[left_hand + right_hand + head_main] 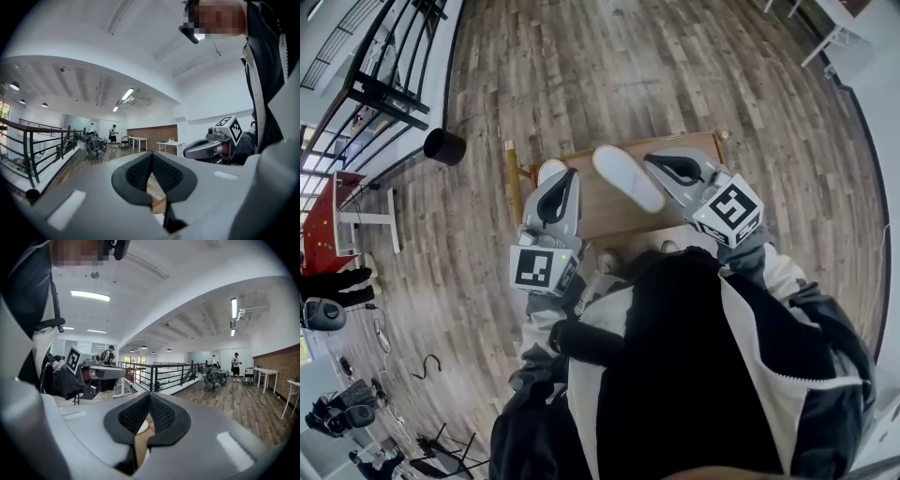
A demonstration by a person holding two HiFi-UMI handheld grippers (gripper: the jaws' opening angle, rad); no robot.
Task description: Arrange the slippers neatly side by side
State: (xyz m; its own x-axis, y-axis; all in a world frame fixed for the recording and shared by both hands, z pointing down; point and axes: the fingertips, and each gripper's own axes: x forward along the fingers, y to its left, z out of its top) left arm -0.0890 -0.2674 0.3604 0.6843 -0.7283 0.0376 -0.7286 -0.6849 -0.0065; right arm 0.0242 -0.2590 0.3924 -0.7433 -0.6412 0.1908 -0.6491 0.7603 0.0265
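The left tool (571, 172) and the right tool (648, 157) are both fully closed with nothing between the jaws, held over the low brown wooden bench (605, 214), where one white oblong slipper (628, 178) lies diagonally between them and a second white slipper (549, 170) is partly covered by the left tool.

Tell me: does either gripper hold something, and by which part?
Nothing is held. The left gripper and the right gripper are both shut with nothing between their jaws; the white slipper lies on the table.
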